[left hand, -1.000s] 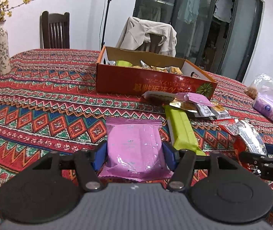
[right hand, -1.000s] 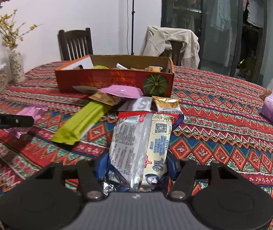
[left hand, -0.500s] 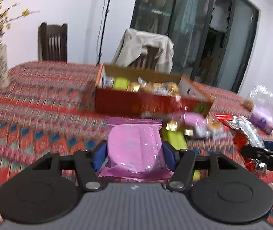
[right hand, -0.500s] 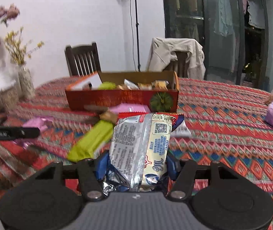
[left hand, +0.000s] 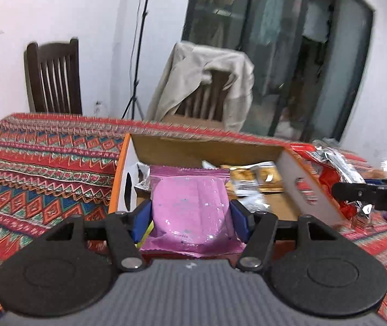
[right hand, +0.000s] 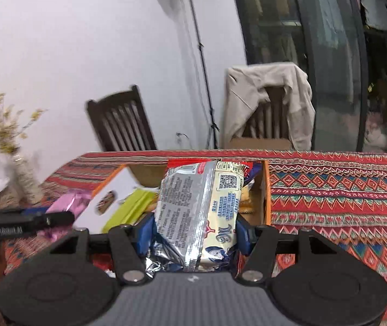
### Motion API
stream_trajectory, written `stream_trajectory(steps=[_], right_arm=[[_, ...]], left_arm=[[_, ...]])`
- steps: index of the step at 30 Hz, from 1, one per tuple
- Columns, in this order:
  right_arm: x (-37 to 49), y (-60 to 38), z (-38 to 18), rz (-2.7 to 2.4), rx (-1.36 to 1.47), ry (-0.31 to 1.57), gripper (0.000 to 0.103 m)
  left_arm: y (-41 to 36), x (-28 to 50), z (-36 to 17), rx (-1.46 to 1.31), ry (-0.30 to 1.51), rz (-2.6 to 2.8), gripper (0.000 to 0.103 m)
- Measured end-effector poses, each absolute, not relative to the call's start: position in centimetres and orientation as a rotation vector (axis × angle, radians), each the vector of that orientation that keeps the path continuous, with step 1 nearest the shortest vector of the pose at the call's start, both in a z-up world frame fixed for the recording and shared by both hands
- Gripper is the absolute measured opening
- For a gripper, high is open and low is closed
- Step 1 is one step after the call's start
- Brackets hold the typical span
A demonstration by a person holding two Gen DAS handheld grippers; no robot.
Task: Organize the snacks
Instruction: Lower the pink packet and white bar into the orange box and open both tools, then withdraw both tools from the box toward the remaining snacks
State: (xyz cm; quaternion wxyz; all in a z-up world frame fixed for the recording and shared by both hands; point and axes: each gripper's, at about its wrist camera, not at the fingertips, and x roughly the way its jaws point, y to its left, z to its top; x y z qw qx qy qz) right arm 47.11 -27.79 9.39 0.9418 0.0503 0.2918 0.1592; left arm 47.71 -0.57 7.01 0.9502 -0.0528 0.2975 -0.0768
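Observation:
My left gripper (left hand: 190, 218) is shut on a pink snack packet (left hand: 192, 209), held over the open cardboard box (left hand: 299, 176) with orange sides. Inside the box lie several wrapped snacks (left hand: 250, 179). My right gripper (right hand: 193, 229) is shut on a silver and cream snack bag (right hand: 199, 206) with red trim, held above the near right end of the same box (right hand: 266, 190). A green bar (right hand: 131, 209) lies inside the box. In the left wrist view the right gripper's finger (left hand: 370, 194) and its bag (left hand: 337, 171) show at the right edge.
The box stands on a table with a red patterned cloth (right hand: 329, 190). Two chairs stand behind it, a dark wooden chair (left hand: 53, 78) and one draped with a beige jacket (left hand: 207, 81). A vase of yellow flowers (right hand: 22, 174) is at the left. A light stand (right hand: 201, 62) rises behind.
Both grippers have risen and travelled forward from the near table to over the box, each keeping its packet. The loose snacks in front of the box have dropped out of view.

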Motion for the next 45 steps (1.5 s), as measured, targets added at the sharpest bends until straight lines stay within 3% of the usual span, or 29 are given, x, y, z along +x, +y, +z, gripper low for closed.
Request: stream_trajectory(steps=[7,9,12,15,18,22,24,35,42,45], right_arm=[[53.5,-24.7,5.8,0.208,-0.078,0.708,0.059],[54.1,-24.1,4.9,0.205,-0.110,0.711,0.060],[54.0,-23.6,4.3,0.184,-0.156,0.683,0.077],[53.2,-24.0,4.9,0.194,-0.134,0.640,0.077],[51.7,-24.9,6.3,0.208,-0.106,0.586,0.069],[49.2,-25.9,8.1,0.235,-0.099,0.547,0.034],[47.8,-26.3,8.5,0.242,-0.109,0.535,0.030],[33.5,-29.3,6.1,0.281,-0.033,0.507,0.032],[24.7,-28.8,1.9,0.259,0.015,0.534,0.040],[21.7,-28.2,0.5,0.276,-0.004,0.524,0.047]], left_arm=[[-2.0,52.7,4.5,-0.051,0.678,-0.126,0.063],[-2.2,52.8,3.7,-0.035,0.689,-0.126,0.071],[-2.4,52.1,3.3,-0.008,0.690,-0.136,0.074],[-1.9,51.2,3.9,-0.004,0.672,-0.138,0.076],[-1.1,50.1,5.0,-0.011,0.644,-0.125,0.076],[-0.2,47.7,6.7,-0.043,0.594,-0.127,0.076],[0.1,45.6,7.4,-0.049,0.566,-0.131,0.076],[-0.4,30.8,5.9,-0.067,0.527,-0.168,0.078],[-1.9,22.7,2.9,-0.081,0.560,-0.173,0.080],[-2.7,20.8,1.2,-0.037,0.584,-0.150,0.080]])
